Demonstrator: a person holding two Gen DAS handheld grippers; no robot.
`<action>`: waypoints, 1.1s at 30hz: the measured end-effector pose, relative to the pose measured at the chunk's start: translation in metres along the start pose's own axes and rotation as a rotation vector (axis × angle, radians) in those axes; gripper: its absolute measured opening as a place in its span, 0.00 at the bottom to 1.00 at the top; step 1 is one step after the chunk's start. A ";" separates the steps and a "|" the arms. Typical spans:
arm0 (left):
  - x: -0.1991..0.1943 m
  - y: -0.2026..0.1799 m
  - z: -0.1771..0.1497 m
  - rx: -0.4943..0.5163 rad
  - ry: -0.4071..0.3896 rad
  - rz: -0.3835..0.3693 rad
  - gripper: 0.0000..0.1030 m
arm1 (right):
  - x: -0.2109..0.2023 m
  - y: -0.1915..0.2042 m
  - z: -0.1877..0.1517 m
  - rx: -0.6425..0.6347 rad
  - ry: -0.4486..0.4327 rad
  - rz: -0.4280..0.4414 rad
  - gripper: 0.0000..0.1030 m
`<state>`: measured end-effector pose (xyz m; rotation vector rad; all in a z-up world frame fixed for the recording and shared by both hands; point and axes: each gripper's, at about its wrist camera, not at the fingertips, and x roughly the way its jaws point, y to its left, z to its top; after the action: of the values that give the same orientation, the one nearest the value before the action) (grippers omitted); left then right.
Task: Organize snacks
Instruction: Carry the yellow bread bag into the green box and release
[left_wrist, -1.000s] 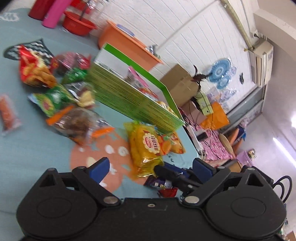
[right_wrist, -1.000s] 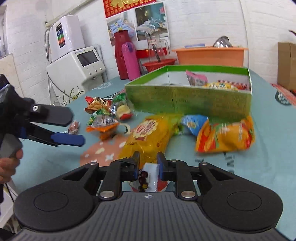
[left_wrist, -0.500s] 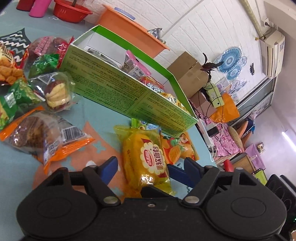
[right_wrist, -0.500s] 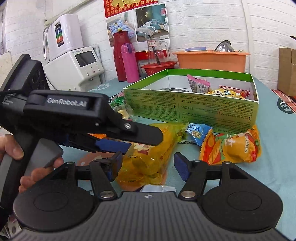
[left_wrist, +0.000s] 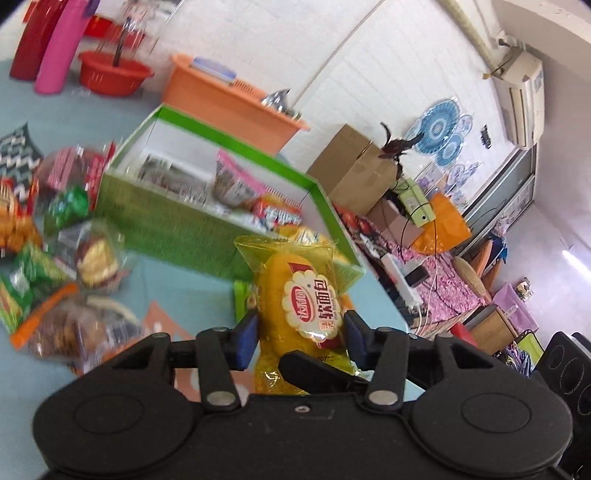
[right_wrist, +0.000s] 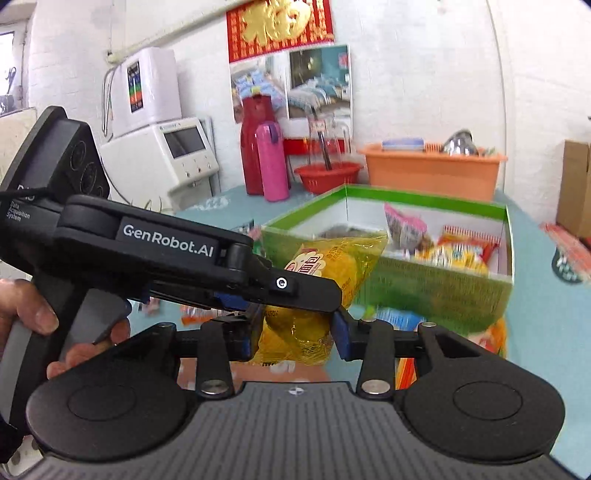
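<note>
A yellow bread packet (left_wrist: 306, 302) hangs above the blue table, just in front of the green box (left_wrist: 177, 229). My left gripper (left_wrist: 300, 339) has it between its blue pads, which press on both sides as the jaws close. In the right wrist view the packet's lower end (right_wrist: 295, 332) fills the gap of my right gripper (right_wrist: 295, 338), whose jaws are also closing and touch it. The left gripper's black finger (right_wrist: 295, 291) crosses over the packet there. The green box (right_wrist: 424, 280) holds several snack packets.
Loose snack packets (left_wrist: 85, 258) lie on the table left of the box. Behind it stand an orange bin (left_wrist: 229, 96), a red basket (left_wrist: 114, 74) and a pink flask (left_wrist: 59, 51). A hand (right_wrist: 29, 314) grips the left gripper's handle. An orange packet (right_wrist: 495, 332) lies at the box's front right.
The left gripper moved in over the yellow packet and closed on it, and the packet rose off the table. The right gripper let go of a small packet, opened wide, then narrowed round the yellow one.
</note>
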<state>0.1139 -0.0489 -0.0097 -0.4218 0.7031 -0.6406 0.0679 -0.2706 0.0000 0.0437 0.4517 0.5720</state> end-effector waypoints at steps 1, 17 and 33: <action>-0.001 -0.002 0.006 0.006 -0.009 -0.002 0.43 | 0.001 -0.001 0.005 -0.007 -0.013 -0.003 0.66; 0.044 -0.002 0.086 0.112 -0.105 -0.005 0.43 | 0.050 -0.041 0.056 0.005 -0.168 -0.052 0.66; 0.094 0.037 0.092 0.110 0.006 0.116 1.00 | 0.096 -0.065 0.035 0.000 -0.063 -0.112 1.00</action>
<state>0.2484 -0.0714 -0.0096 -0.2755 0.6897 -0.5683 0.1880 -0.2712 -0.0172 0.0362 0.3904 0.4591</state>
